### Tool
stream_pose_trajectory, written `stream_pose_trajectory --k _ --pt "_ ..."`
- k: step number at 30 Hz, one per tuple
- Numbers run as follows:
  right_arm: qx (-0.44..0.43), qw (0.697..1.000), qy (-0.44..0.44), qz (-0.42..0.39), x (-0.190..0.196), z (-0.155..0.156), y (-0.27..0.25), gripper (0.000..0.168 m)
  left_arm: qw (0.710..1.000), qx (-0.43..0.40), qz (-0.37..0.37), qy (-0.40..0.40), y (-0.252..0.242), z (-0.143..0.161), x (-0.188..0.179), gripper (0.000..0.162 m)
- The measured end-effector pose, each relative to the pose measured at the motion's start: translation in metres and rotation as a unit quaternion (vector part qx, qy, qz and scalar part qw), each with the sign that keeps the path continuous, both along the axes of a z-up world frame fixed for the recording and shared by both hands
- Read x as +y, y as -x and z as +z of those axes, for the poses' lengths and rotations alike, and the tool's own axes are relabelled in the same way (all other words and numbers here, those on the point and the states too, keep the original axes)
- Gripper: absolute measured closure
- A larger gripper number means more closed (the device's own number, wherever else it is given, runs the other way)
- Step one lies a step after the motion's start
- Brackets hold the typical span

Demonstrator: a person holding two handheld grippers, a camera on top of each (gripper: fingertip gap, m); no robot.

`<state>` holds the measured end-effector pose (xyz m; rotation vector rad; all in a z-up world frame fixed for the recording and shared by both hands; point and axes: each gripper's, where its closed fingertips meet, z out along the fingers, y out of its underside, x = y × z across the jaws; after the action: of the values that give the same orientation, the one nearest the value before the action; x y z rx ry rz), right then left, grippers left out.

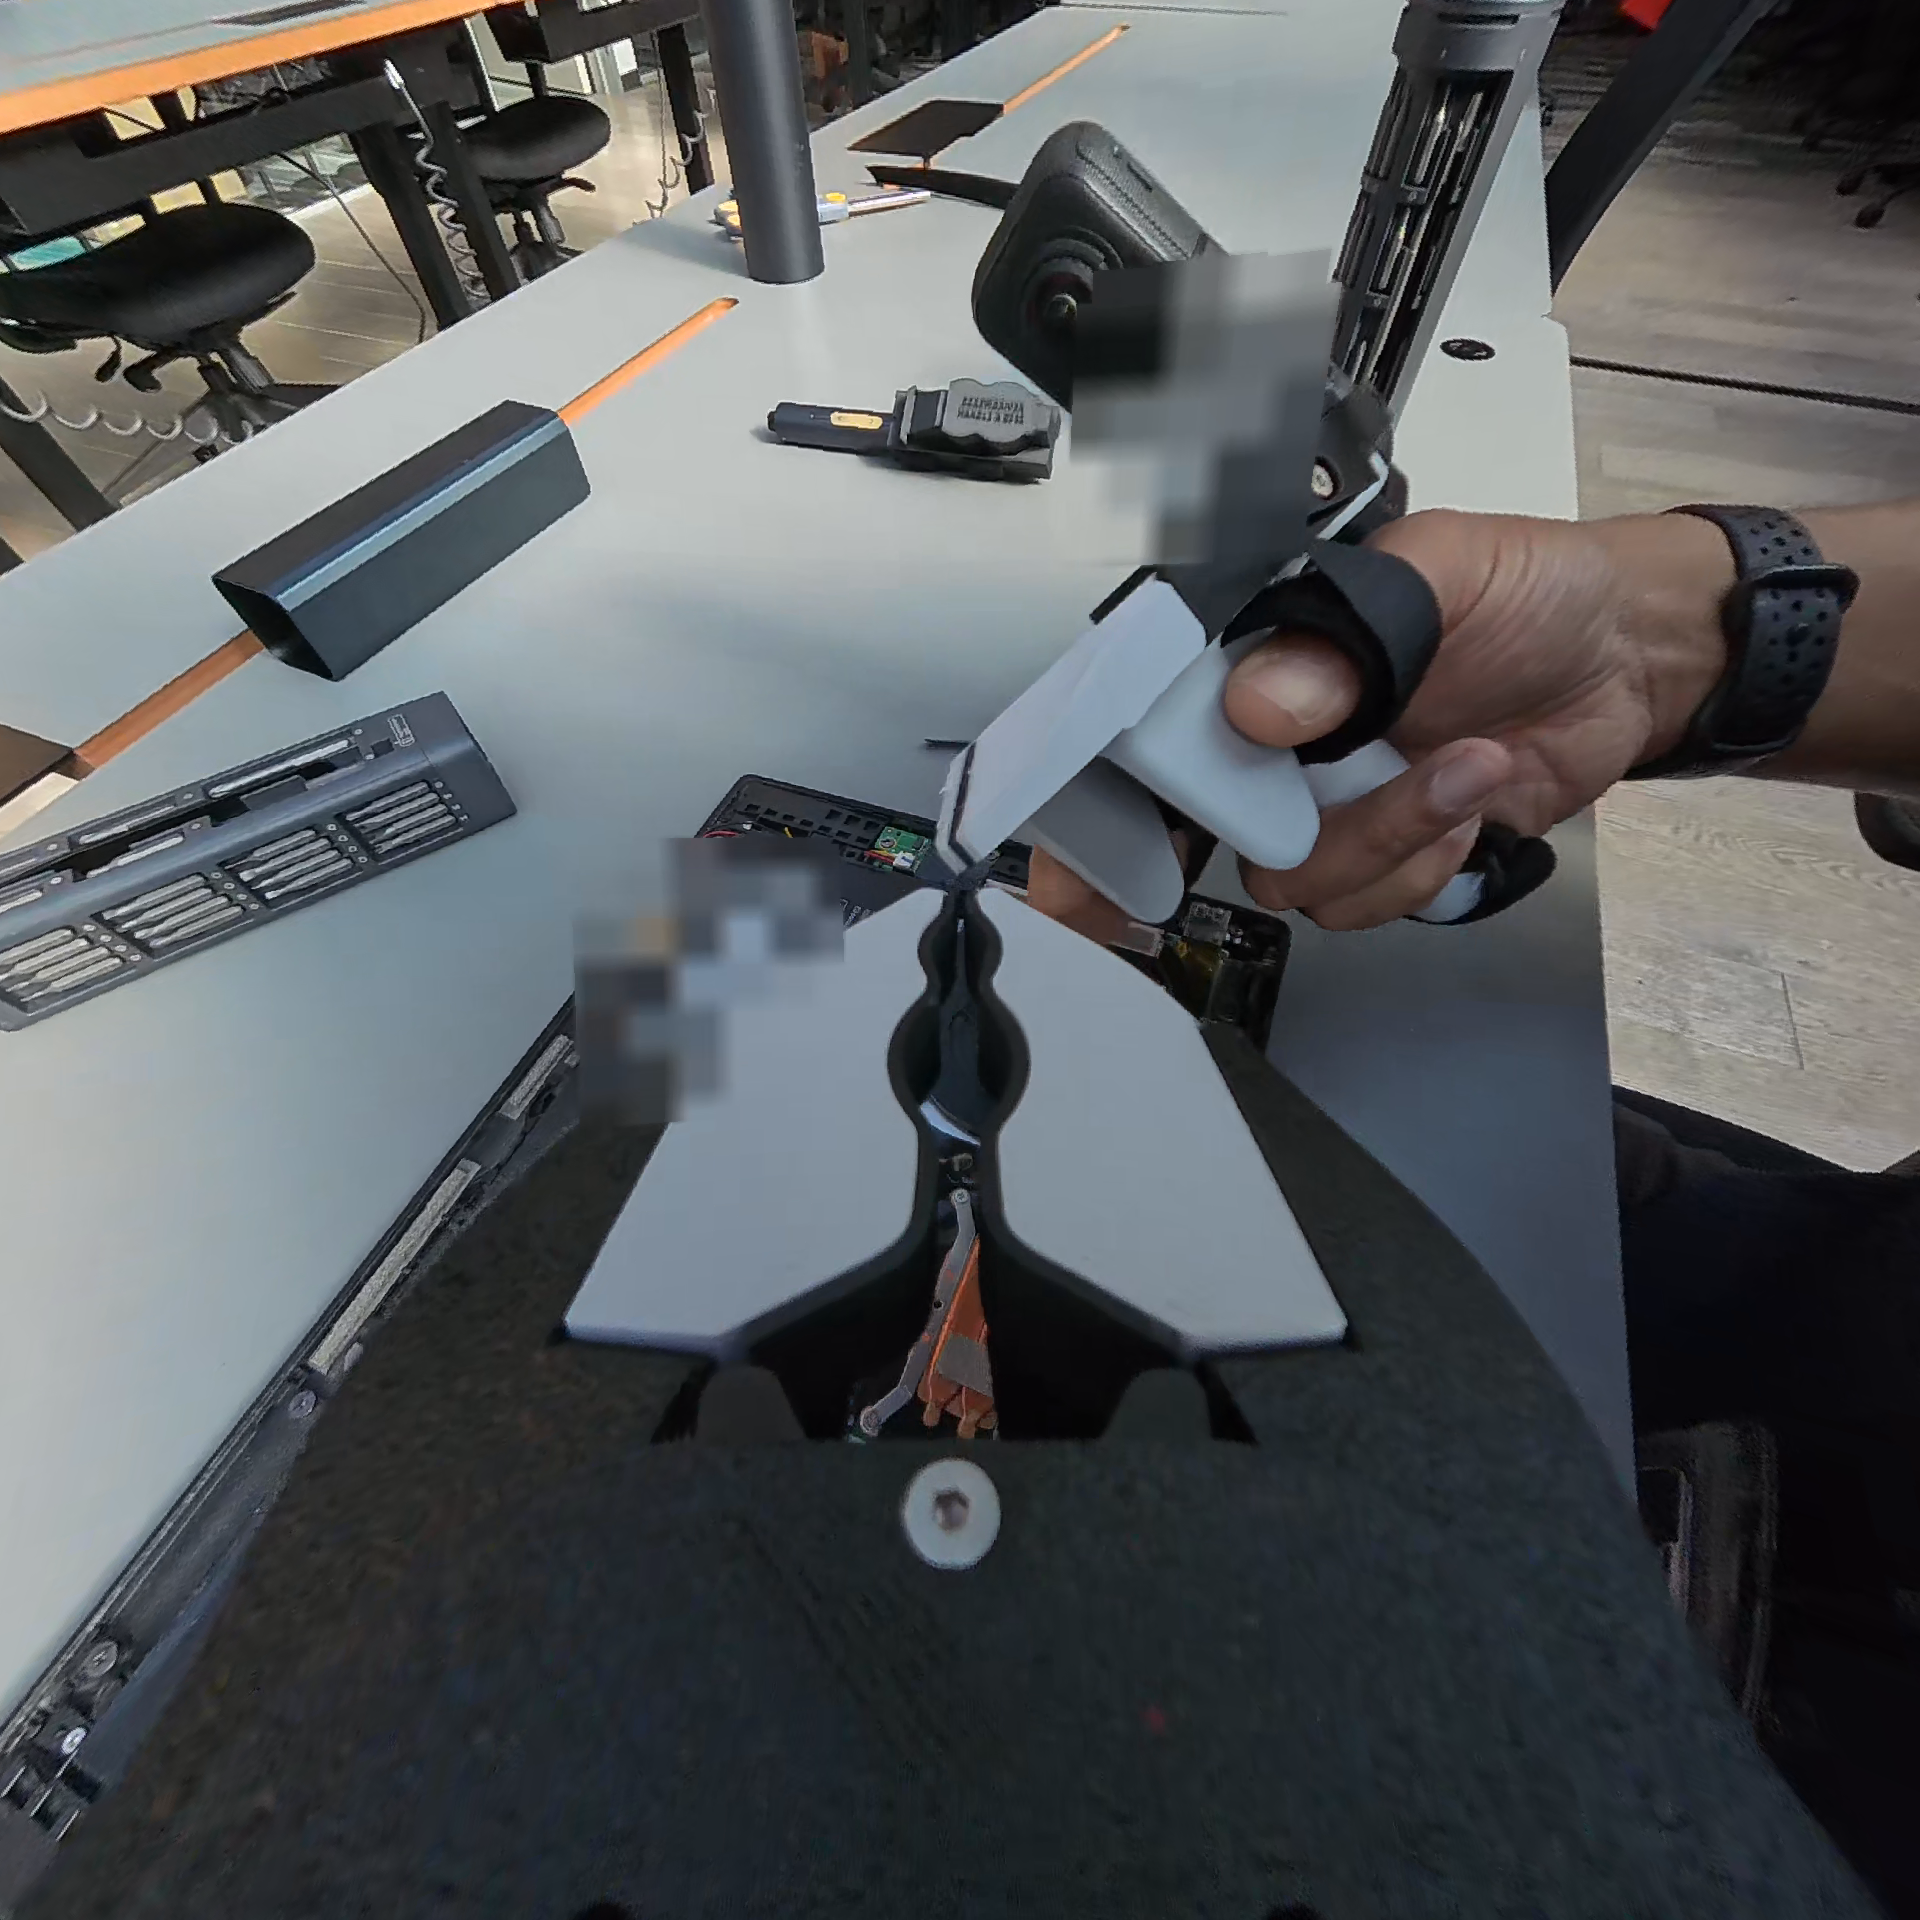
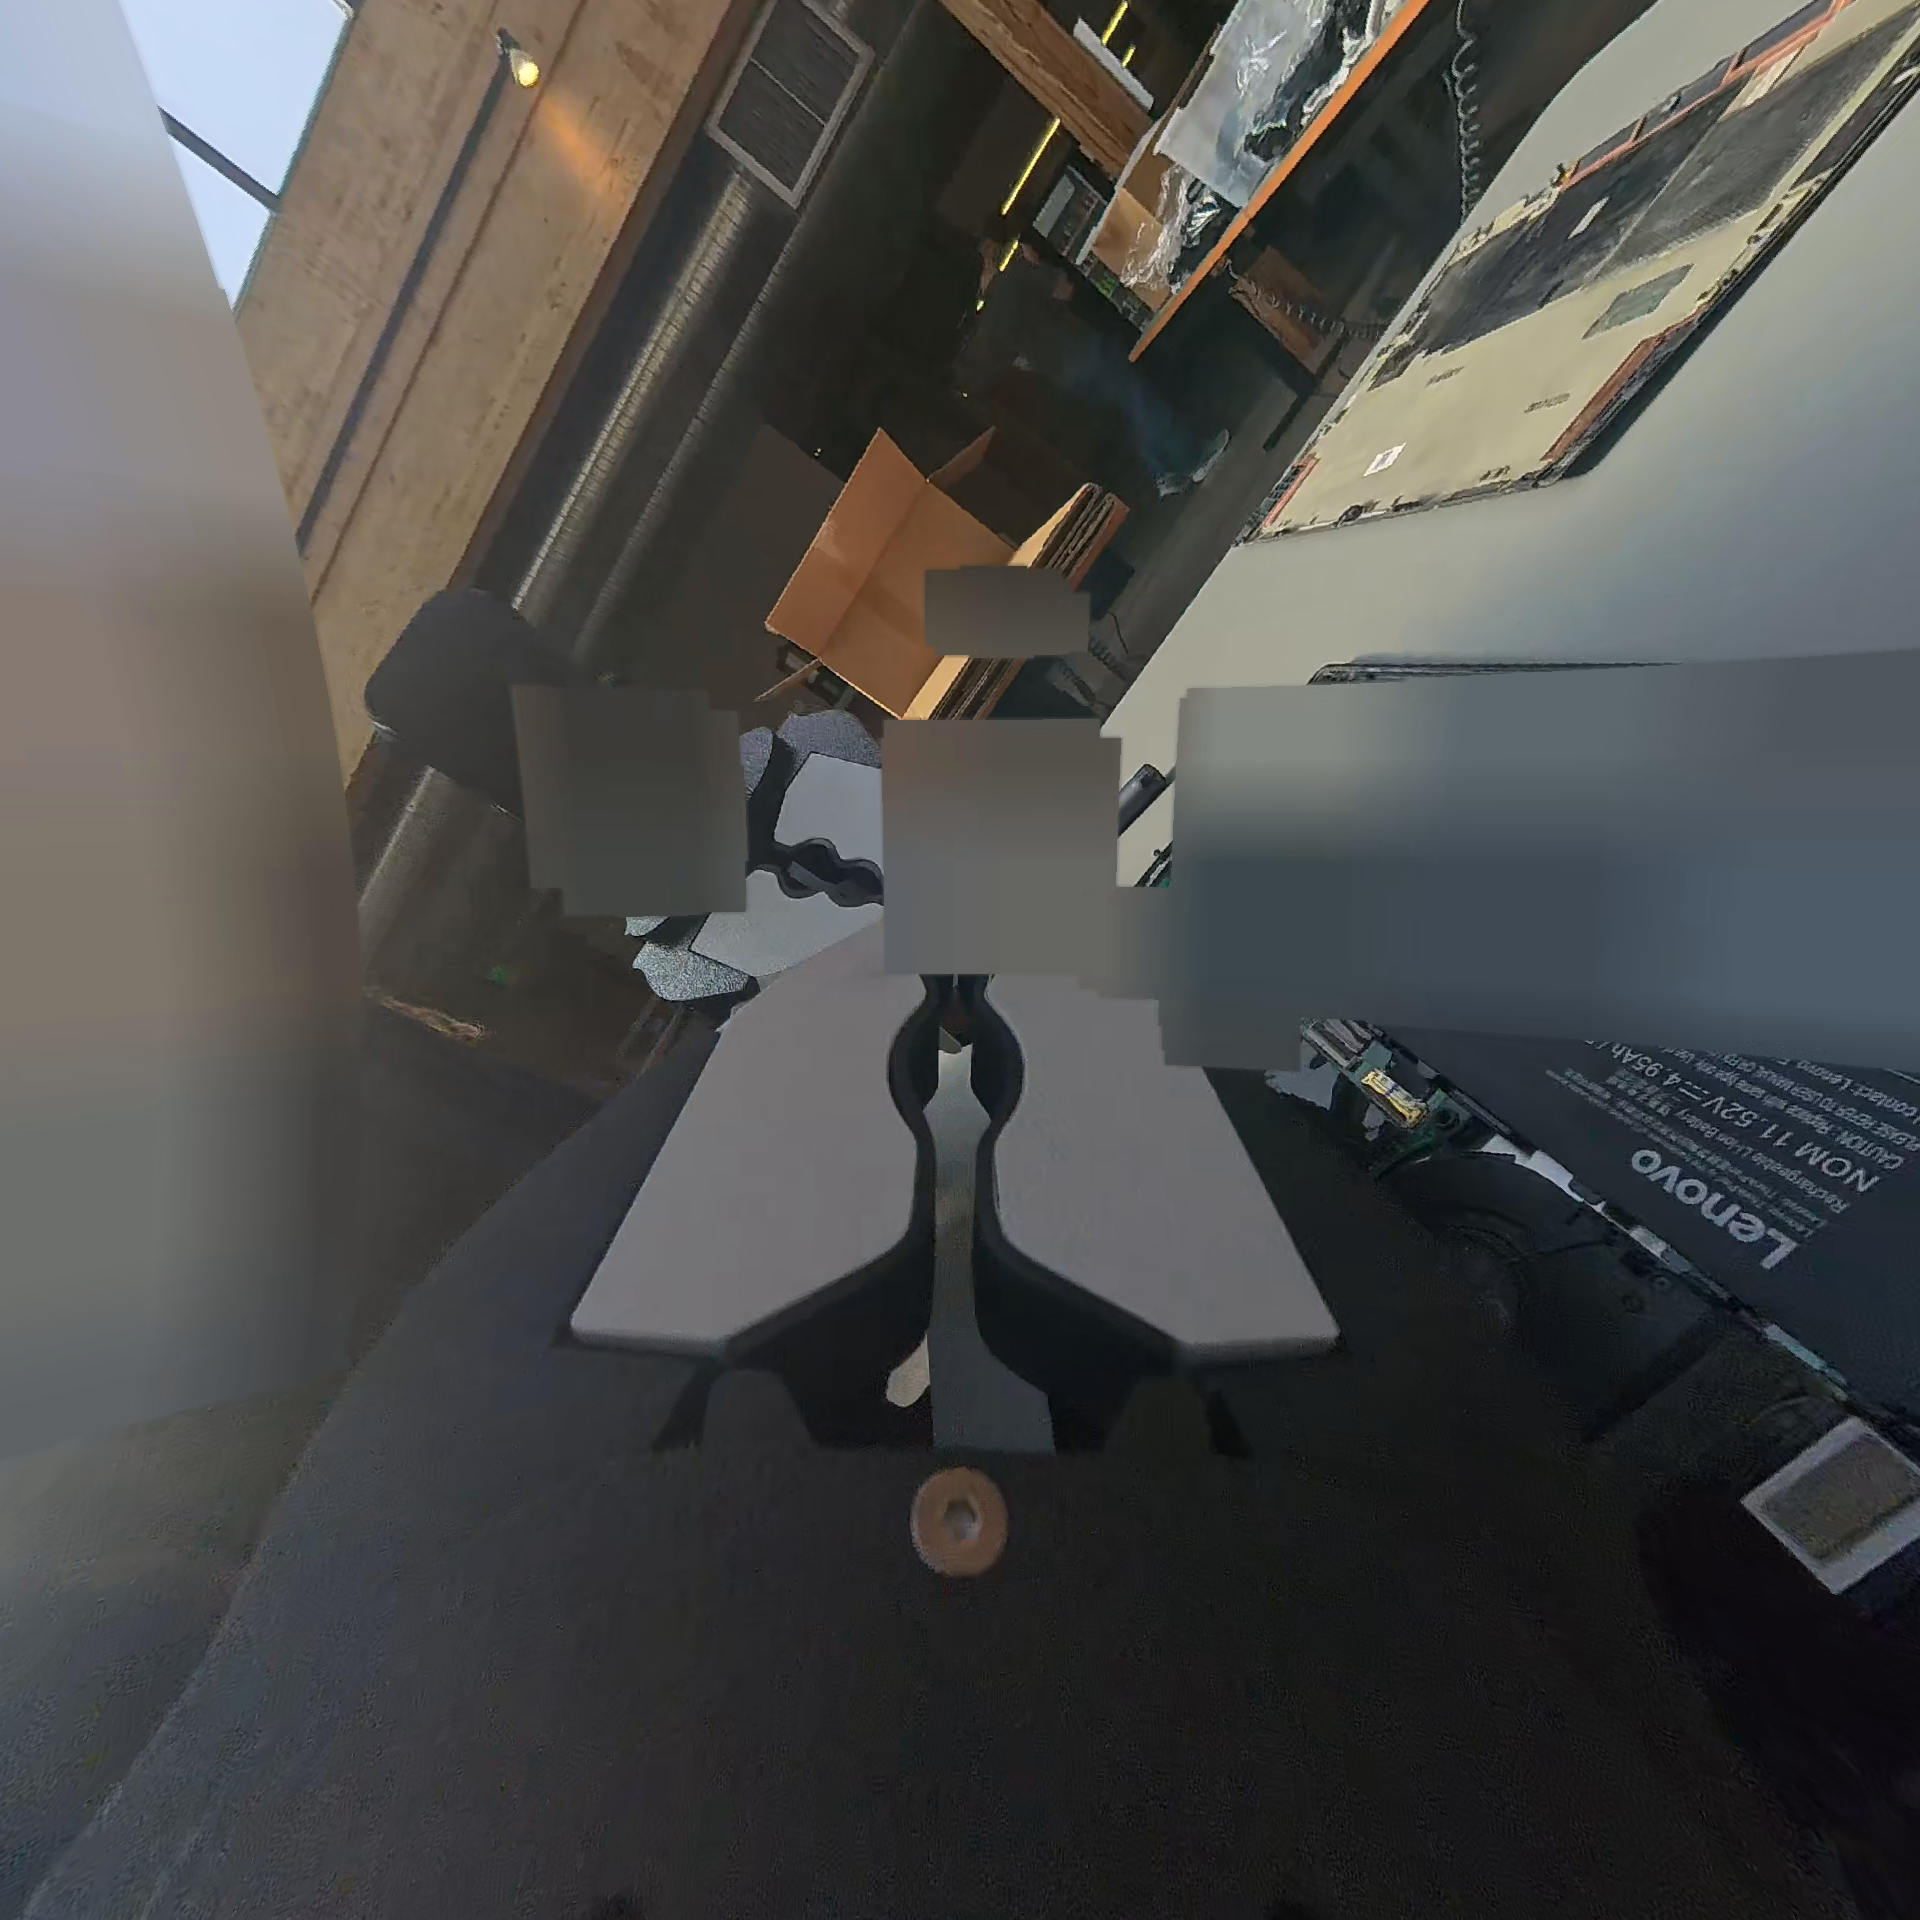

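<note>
– Looking nearest first, how did the jaws stand?

– The left gripper (image 1: 961, 899) had its fingers drawn together until the tips met. I could not tell whether anything was pinched there. The right gripper (image 2: 956, 997) was closed on a thin dark strip (image 2: 961, 1278) running down the slot between its fingers. In the left wrist view the two sets of tips touched at frame centre, with the right gripper steered by a hand (image 1: 1538, 707) at centre right.

– And beneath them?

– An opened laptop (image 1: 800, 821). Its copper heat pipe (image 1: 961, 1340) showed through the left gripper's slot at lower centre. Its battery (image 2: 1714, 1195) sat at the right edge of the right wrist view.

– What could have gone wrong?

– I judged that the strip might slip and gouge a board or the battery, because the tips were crowded over bare electronics. The grippers could also have knocked each other off line.

– Any writing?

– White print and a brand mark covered the battery, which I leave unrepeated. Farther off, the bit tray (image 1: 239, 842) at centre left carried a small mark. Beyond it lay a plain grey sleeve (image 1: 405, 540). The black tool (image 1: 966, 426) at upper centre had raised lettering. The removed bottom cover (image 2: 1558, 312), upper right in the right wrist view, bore small stickers.
</note>
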<state>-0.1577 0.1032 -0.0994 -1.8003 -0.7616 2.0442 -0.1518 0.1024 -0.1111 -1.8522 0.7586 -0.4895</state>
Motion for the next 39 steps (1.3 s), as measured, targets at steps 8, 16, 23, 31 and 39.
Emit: stream_pose_trajectory --k 8,16,23,31,39 --pt "-0.082 0.992 -0.097 0.001 0.001 -0.009 0.0 0.162 1.0 0.03 -0.007 -0.003 0.001 -0.002 -0.001 0.162" --pt "-0.115 0.986 -0.118 0.008 -0.012 -0.007 0.003 0.158 0.99 0.127 0.007 -0.054 0.002 -0.008 -0.002 0.162" --pt "-0.127 0.988 -0.09 0.017 -0.014 -0.014 0.001 0.158 0.976 0.196 -0.001 -0.095 0.0 -0.011 -0.007 0.162" --pt "-0.126 0.989 -0.07 0.032 -0.017 -0.014 -0.001 0.165 0.976 0.192 -0.002 -0.1 -0.001 -0.011 -0.01 0.162" --pt "-0.124 0.989 -0.067 0.036 -0.017 -0.015 -0.002 0.166 0.989 0.133 0.005 -0.072 -0.004 -0.012 -0.009 0.161"
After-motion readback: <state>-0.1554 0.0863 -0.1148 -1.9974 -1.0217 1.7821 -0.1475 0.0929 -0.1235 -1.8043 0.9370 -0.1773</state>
